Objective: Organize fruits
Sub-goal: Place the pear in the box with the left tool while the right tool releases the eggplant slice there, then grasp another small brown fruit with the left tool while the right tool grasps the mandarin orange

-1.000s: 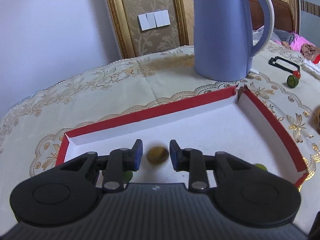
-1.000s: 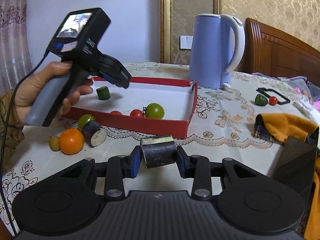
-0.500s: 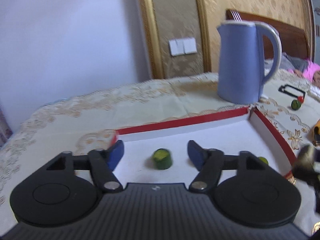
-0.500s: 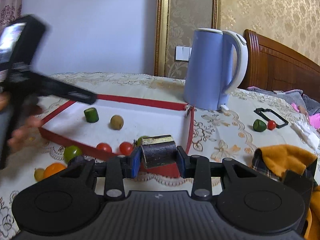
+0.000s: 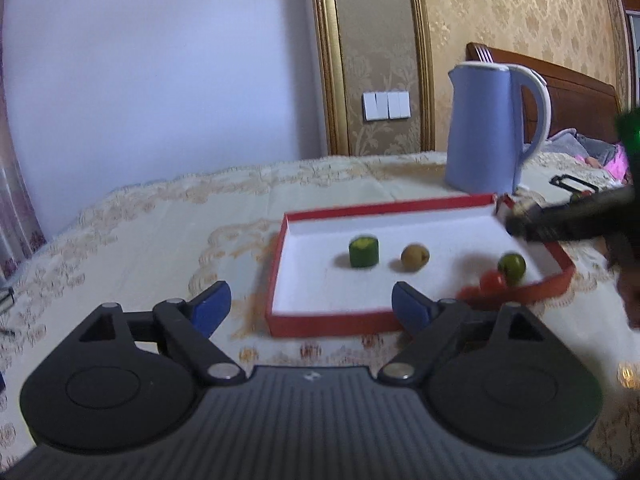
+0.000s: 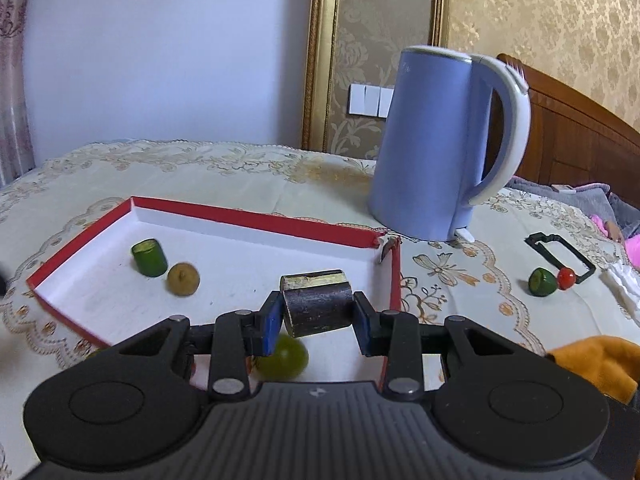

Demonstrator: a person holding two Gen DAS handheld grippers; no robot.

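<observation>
Right wrist view: the right tongs point(image 6: 317, 318) are pinching a dark cylinder chunk point(image 6: 317, 303) above the red tray point(image 6: 256, 220), which is holding a green chunk point(image 6: 150, 258) and brown fruit point(image 6: 183, 279). The left tongs point(image 5: 311, 307) are spreading wider, gripping nothing, over the table point(image 5: 160, 232).

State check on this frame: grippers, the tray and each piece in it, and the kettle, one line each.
left gripper: jaws opening, nothing between them
right gripper: shut on dark cylinder, above tray
red tray: open-topped, on the tablecloth
green cylinder: upright in tray
brown fruit: loose in tray, beside green cylinder
kettle: upright, lid shut
</observation>
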